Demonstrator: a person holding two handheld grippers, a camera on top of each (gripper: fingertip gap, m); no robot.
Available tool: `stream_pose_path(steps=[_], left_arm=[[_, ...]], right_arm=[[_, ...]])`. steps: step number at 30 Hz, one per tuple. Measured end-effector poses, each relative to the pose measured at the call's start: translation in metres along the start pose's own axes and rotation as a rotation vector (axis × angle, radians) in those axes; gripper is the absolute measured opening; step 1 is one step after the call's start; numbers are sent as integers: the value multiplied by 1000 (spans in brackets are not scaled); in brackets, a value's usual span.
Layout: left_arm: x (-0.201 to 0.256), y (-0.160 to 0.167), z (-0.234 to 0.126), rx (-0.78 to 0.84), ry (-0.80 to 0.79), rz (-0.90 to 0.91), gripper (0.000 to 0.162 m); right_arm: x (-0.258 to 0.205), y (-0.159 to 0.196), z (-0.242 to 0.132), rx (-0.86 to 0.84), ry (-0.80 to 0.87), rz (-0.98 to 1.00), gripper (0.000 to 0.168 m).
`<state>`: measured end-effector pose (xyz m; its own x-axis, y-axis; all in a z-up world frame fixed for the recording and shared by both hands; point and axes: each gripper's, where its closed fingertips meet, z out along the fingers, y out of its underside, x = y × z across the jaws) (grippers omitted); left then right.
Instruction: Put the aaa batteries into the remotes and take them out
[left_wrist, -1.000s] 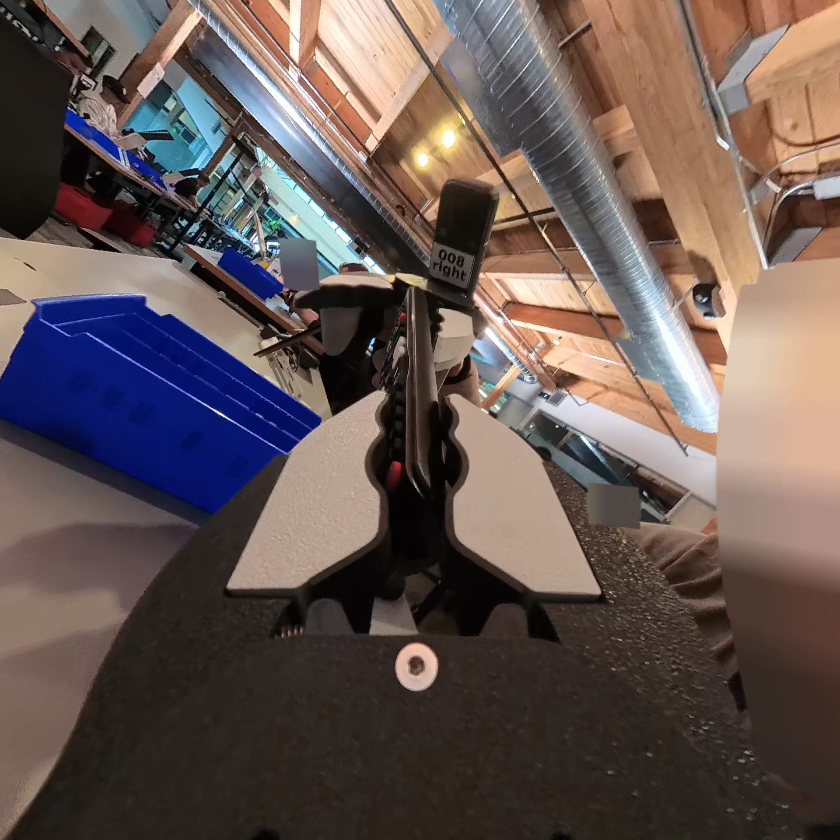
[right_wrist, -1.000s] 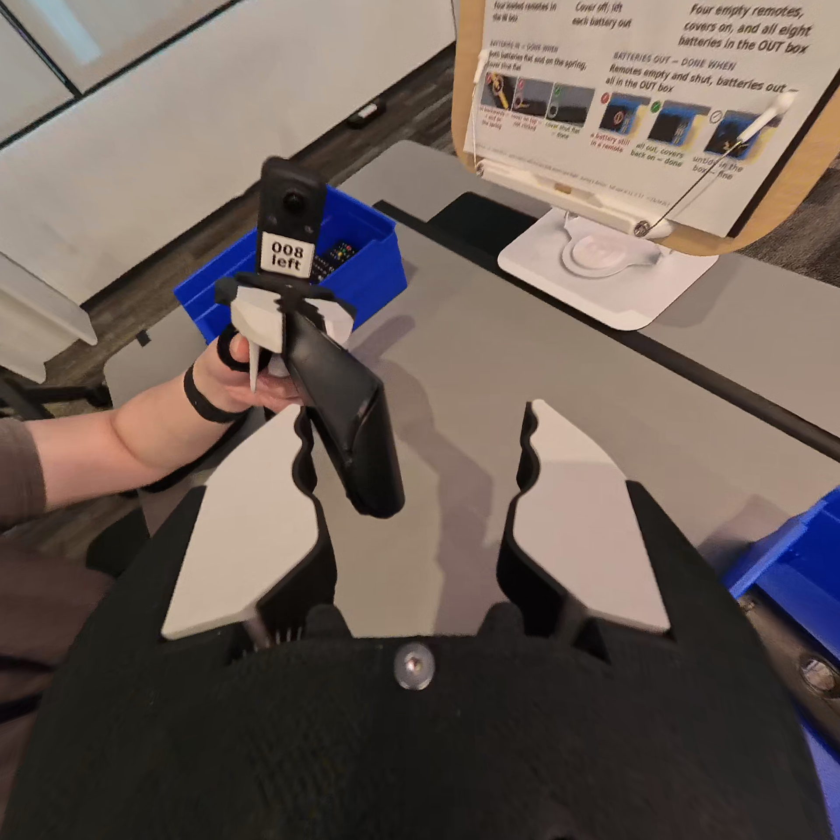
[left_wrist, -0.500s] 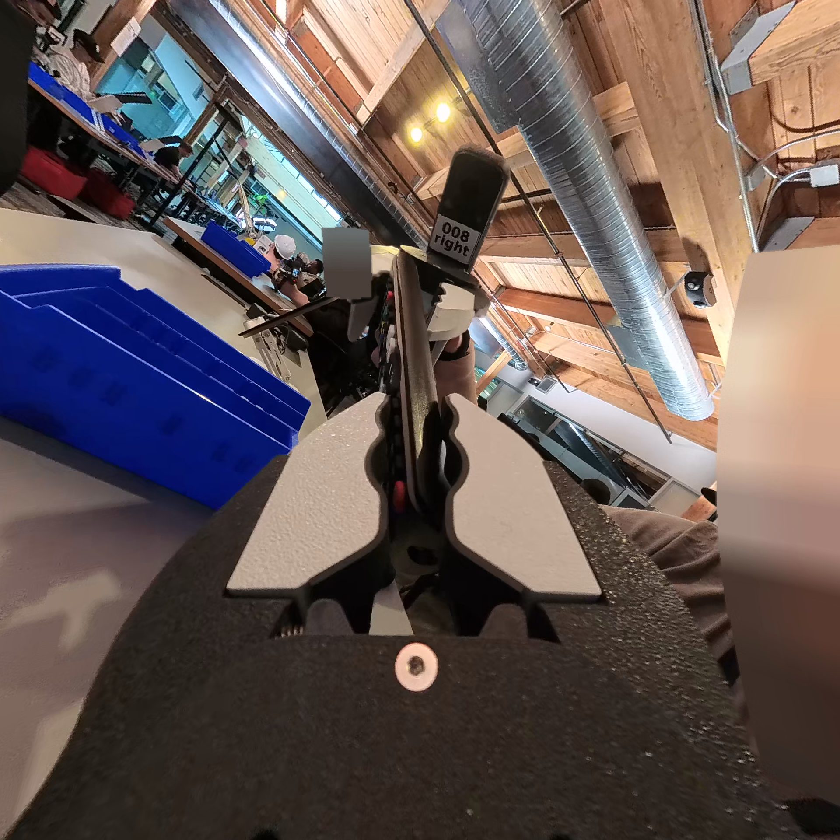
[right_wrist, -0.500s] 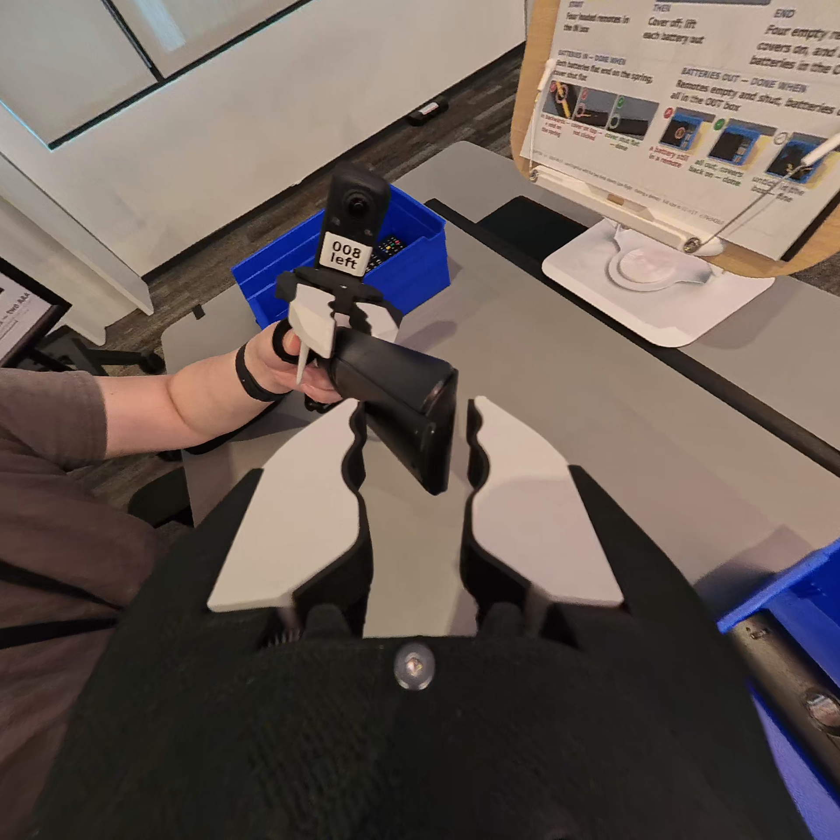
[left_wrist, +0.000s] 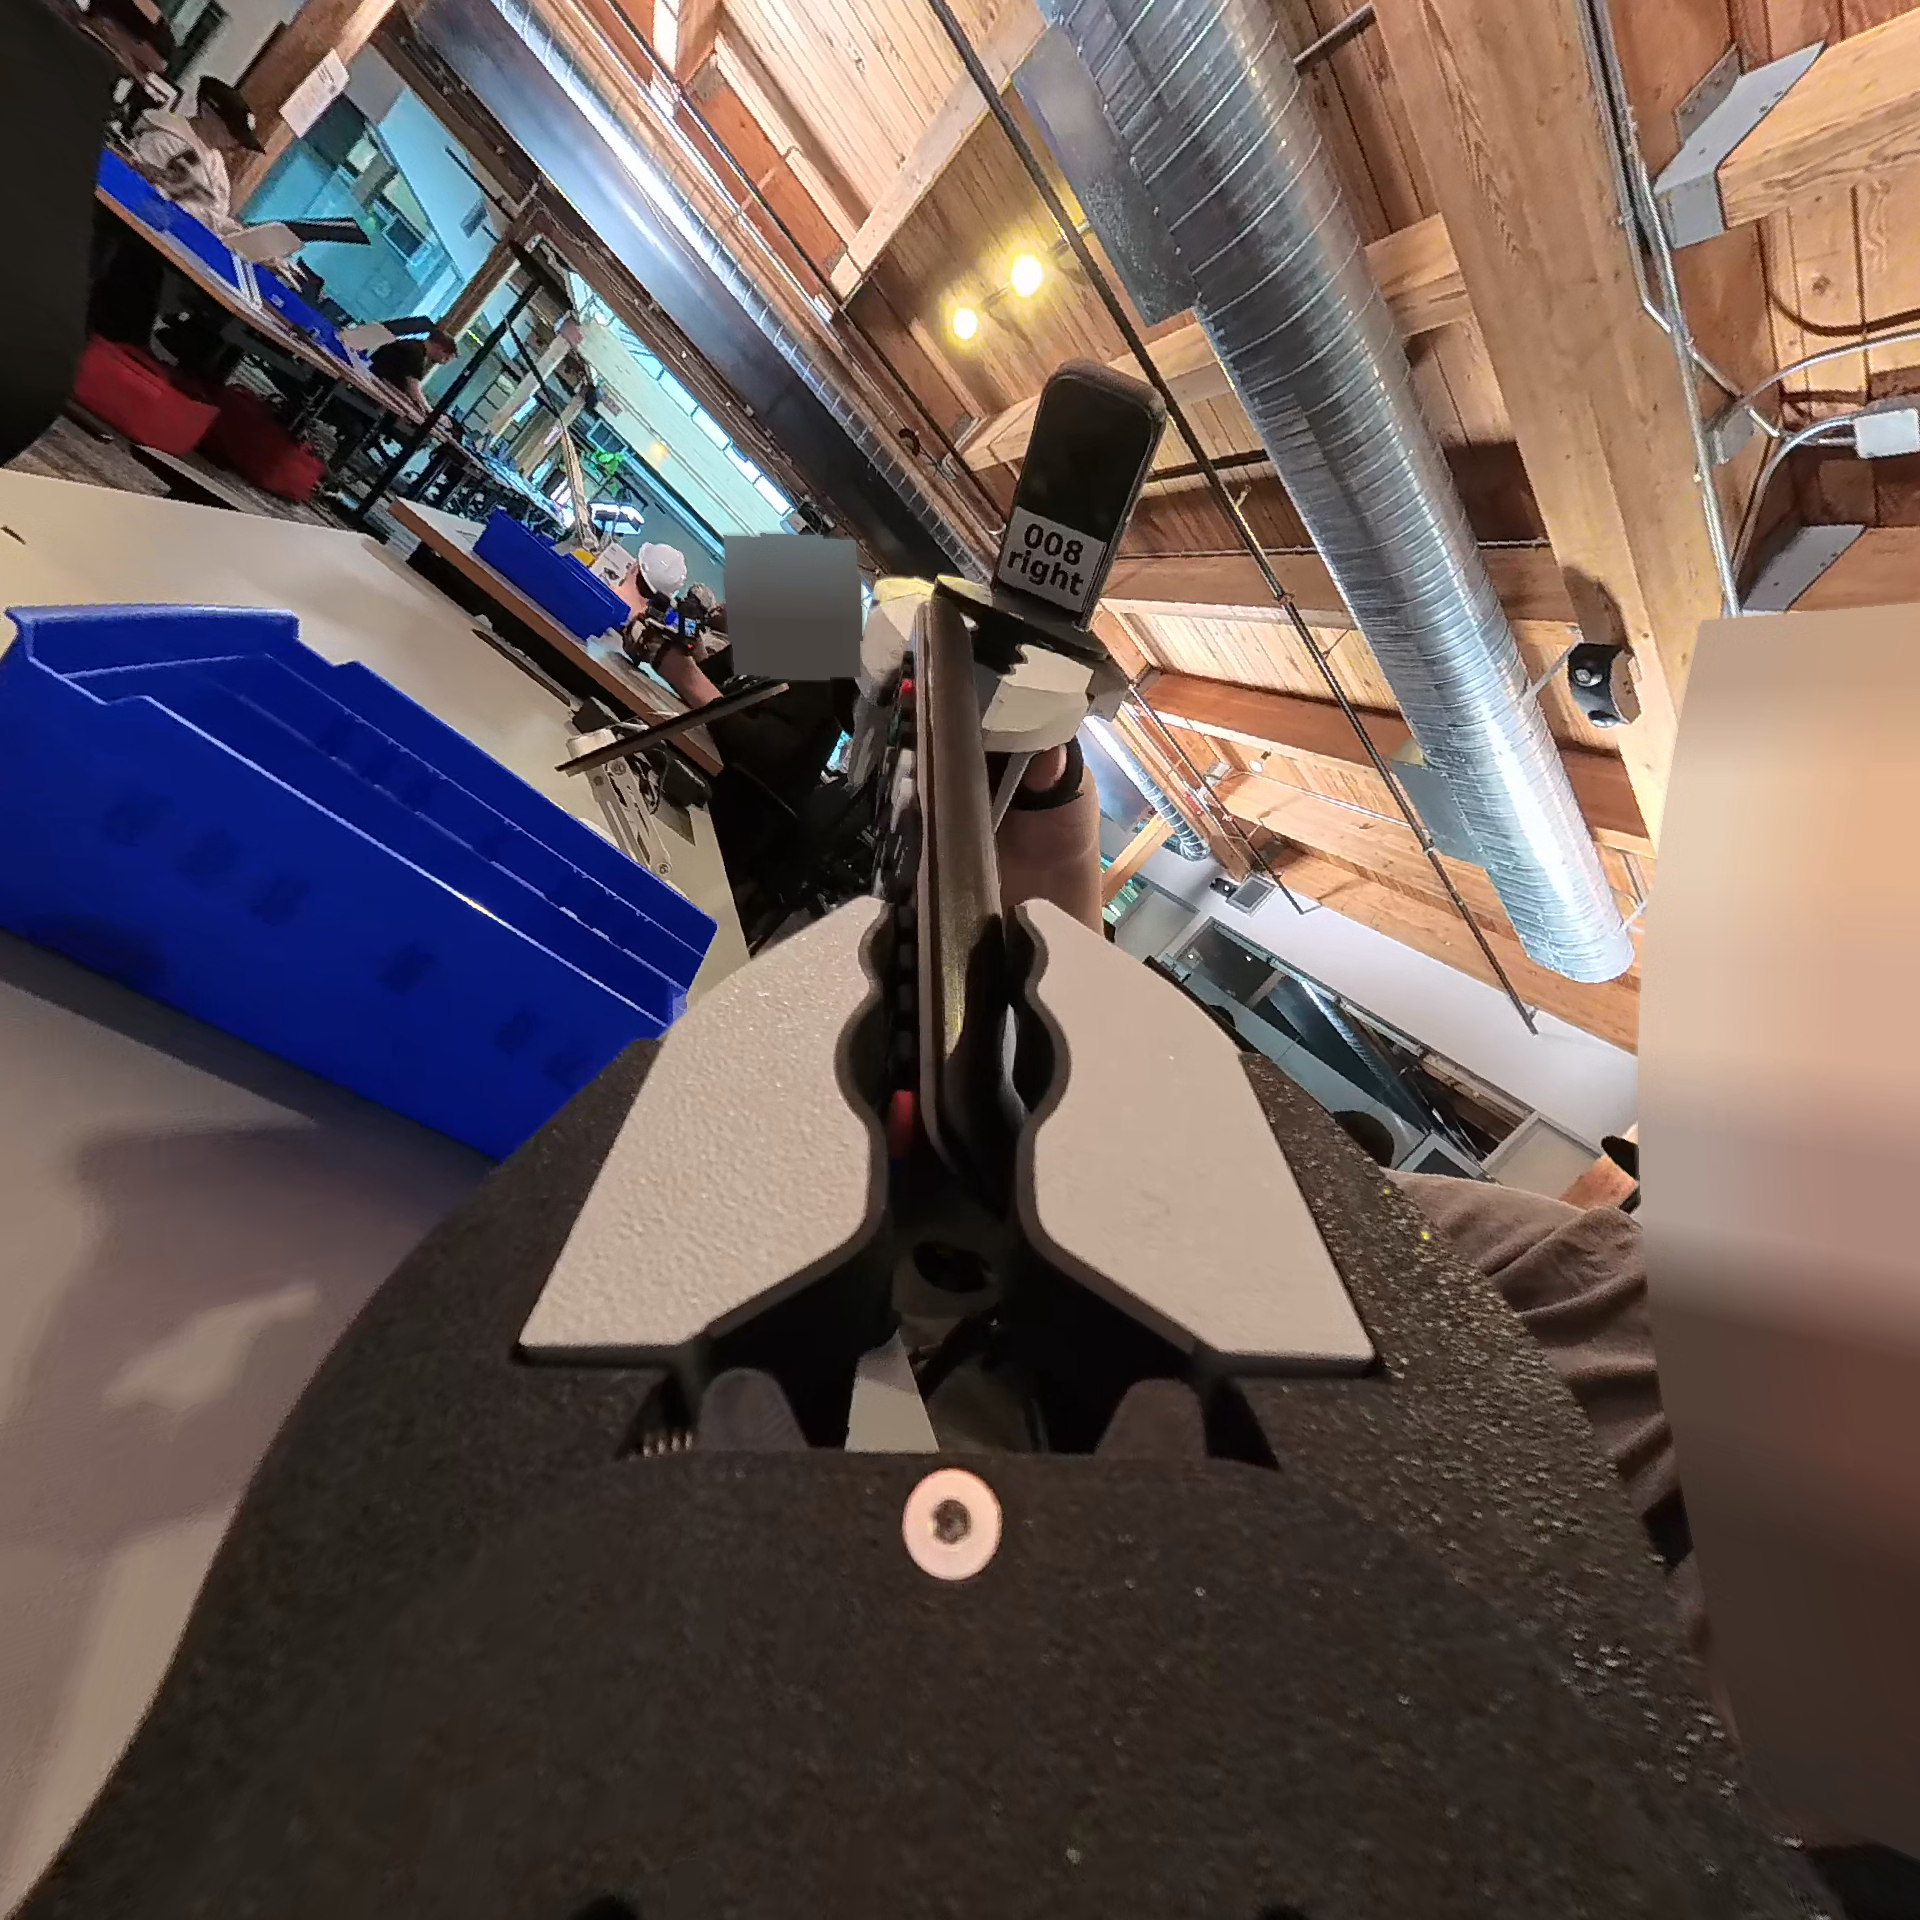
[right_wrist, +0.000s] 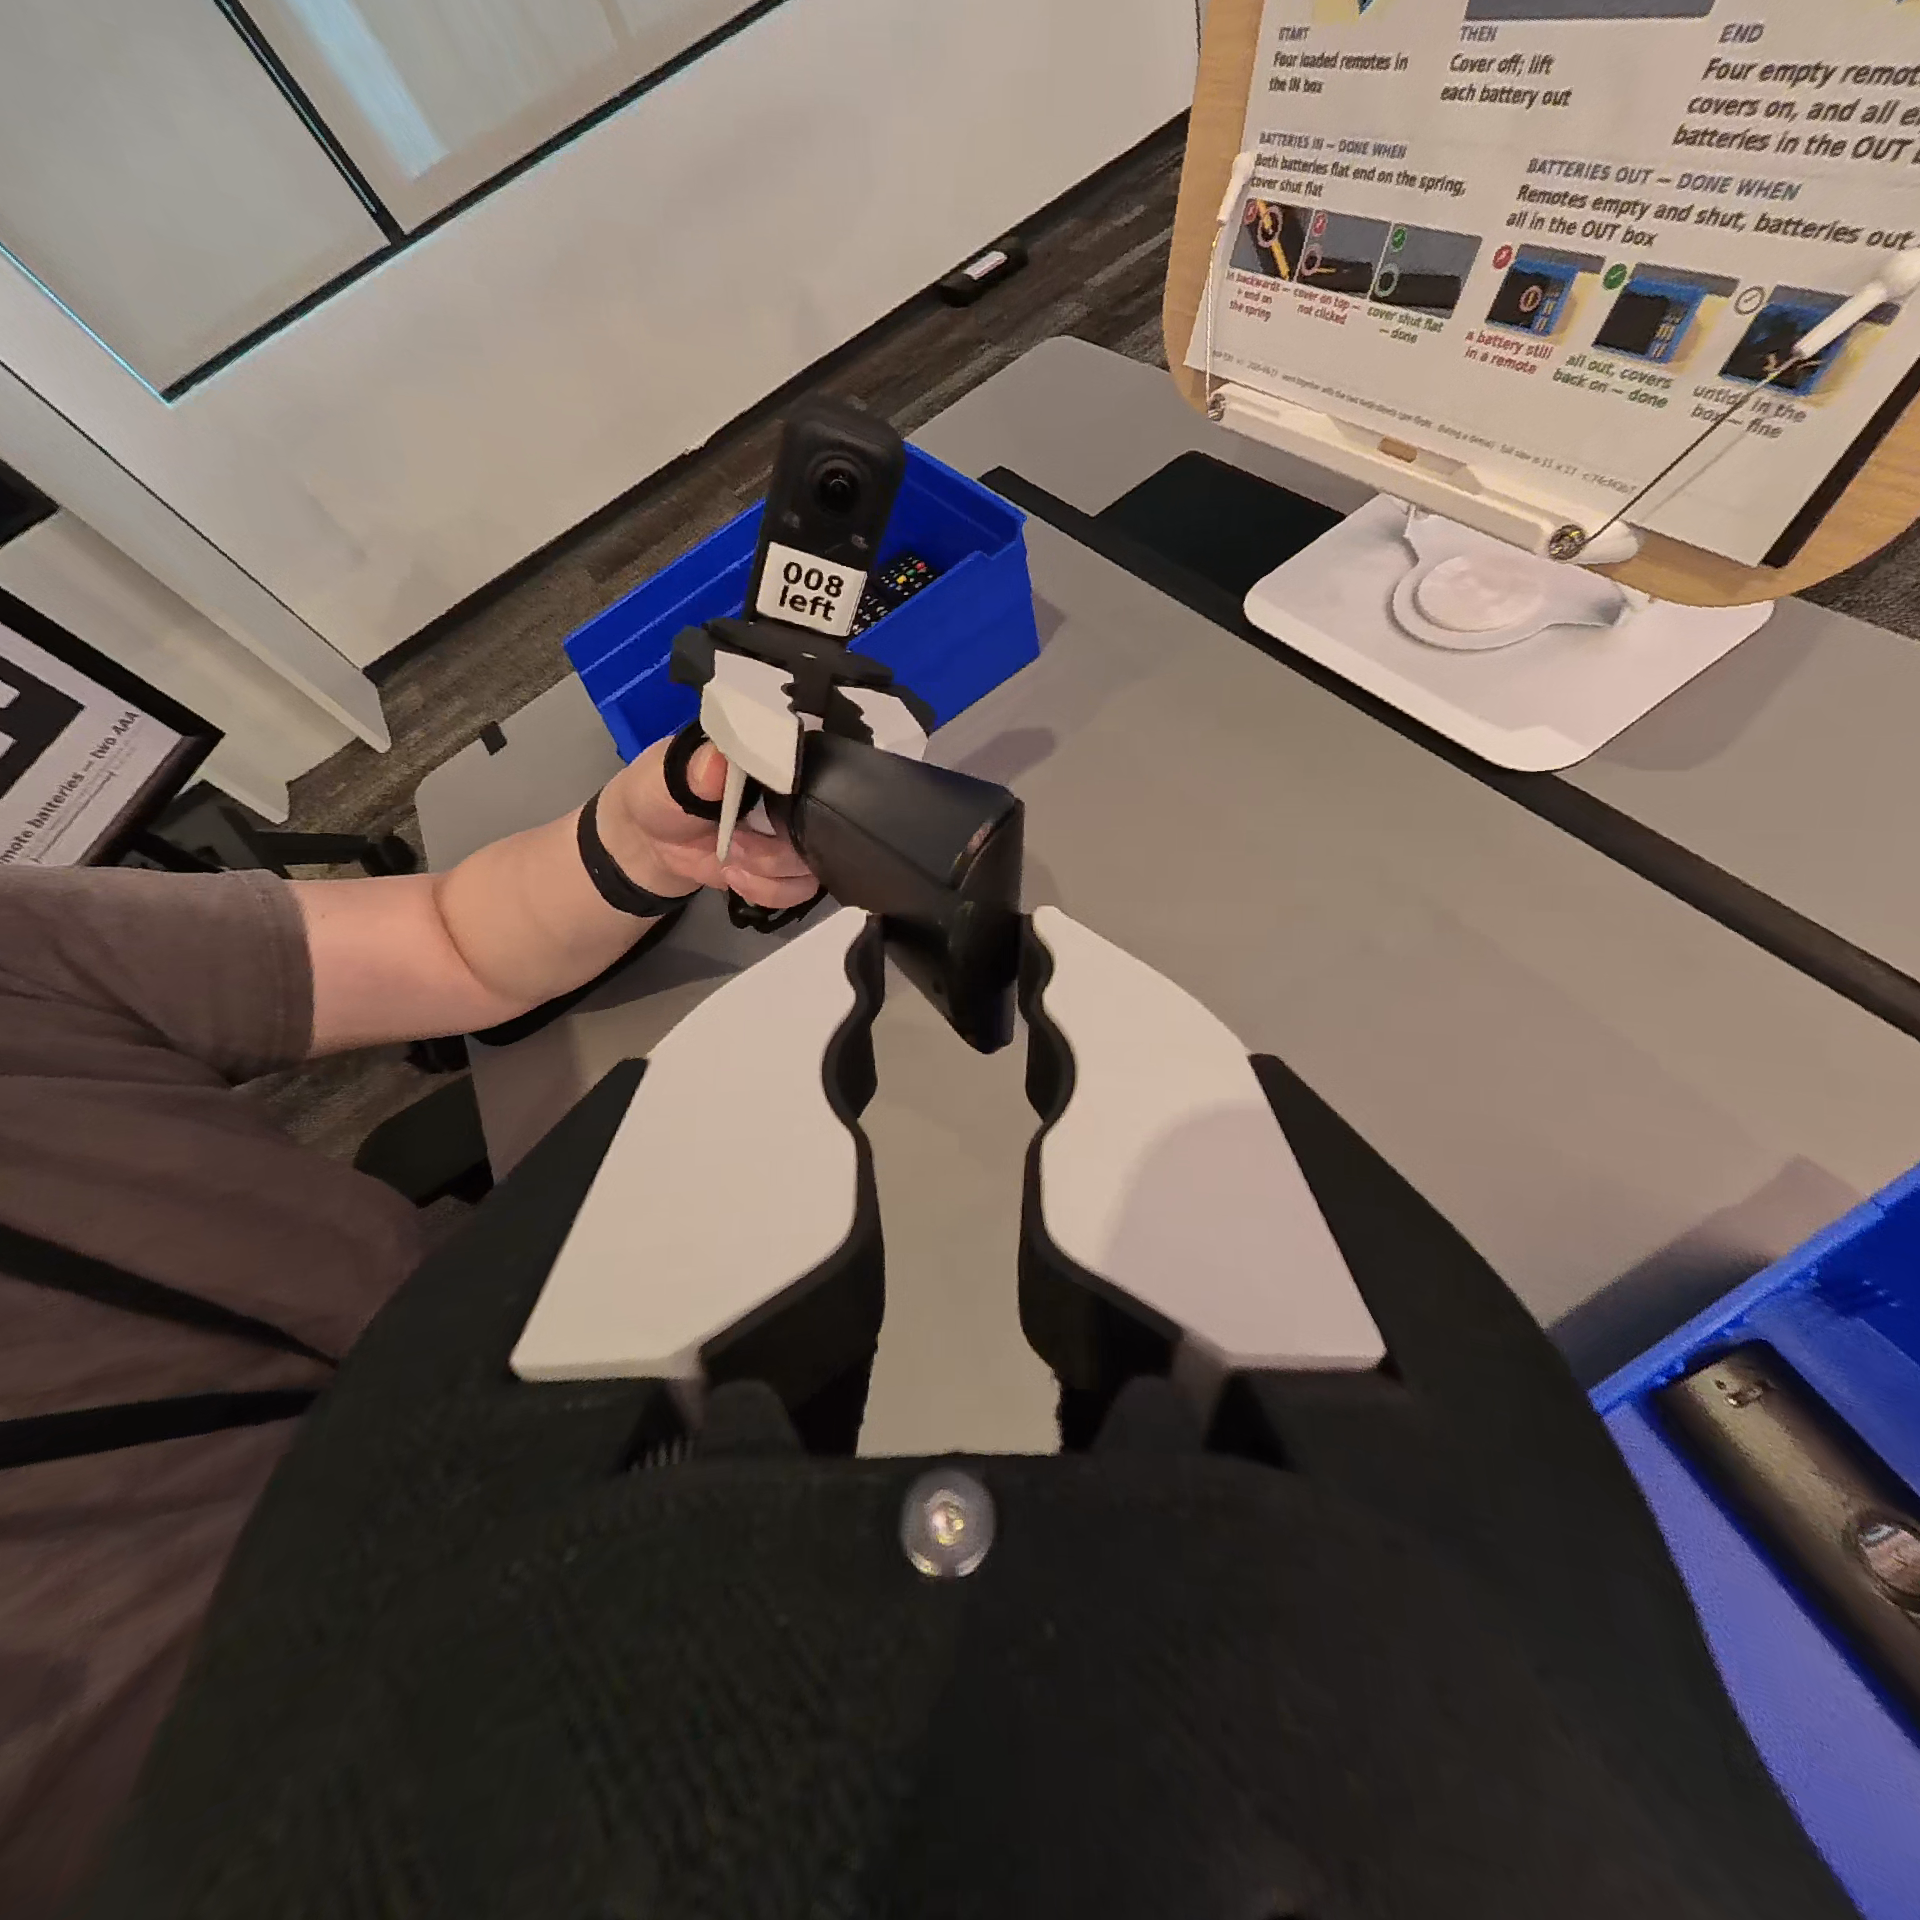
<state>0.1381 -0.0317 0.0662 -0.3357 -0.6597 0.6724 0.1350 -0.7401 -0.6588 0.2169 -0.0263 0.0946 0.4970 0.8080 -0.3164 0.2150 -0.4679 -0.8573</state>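
- The remote (right_wrist: 914, 862) is a black bar held in mid-air above the grey tabletop (right_wrist: 1299, 935), one end pinched in the left claw (left_wrist: 940, 997), the free end reaching between the tips of the right claw (right_wrist: 945, 966).
- The left claw is narrow and clamped on the remote's thin edges. The right claw is narrow too, its two grey fingers (right_wrist: 1143, 1143) flanking the free end; whether they press it yet, I cannot tell.
- Risk, as I judge it: the remote hangs from an edge grip alone, so a sideways push from the right claw could twist it loose and drop it onto the tabletop.
- If the right claw closes off-centre on the smooth, rounded end, it may skid off, or clamp the battery cover shut rather than slide it.
- No batteries can be made out here, and I cannot tell whether the remote holds any.
- Blue bin (right_wrist: 935, 603) at eleven o'clock holds more remotes; another blue bin (right_wrist: 1766, 1455) sits at four o'clock; an instruction board (right_wrist: 1558, 260) stands at one o'clock.
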Motion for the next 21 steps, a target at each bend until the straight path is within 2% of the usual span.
stream_pose_path(steps=[7, 10, 21], left_arm=[[-2, 2, 0, -11, 11, -23, 19], [-2, 2, 0, -9, 10, -23, 20], [-5, 3, 0, -9, -3, -23, 19]], right_arm=[[2, 2, -7, 0, -23, 42, 25], [2, 1, -13, 16, -33, 45, 20], [4, 3, -17, -8, 9, -1, 15]])
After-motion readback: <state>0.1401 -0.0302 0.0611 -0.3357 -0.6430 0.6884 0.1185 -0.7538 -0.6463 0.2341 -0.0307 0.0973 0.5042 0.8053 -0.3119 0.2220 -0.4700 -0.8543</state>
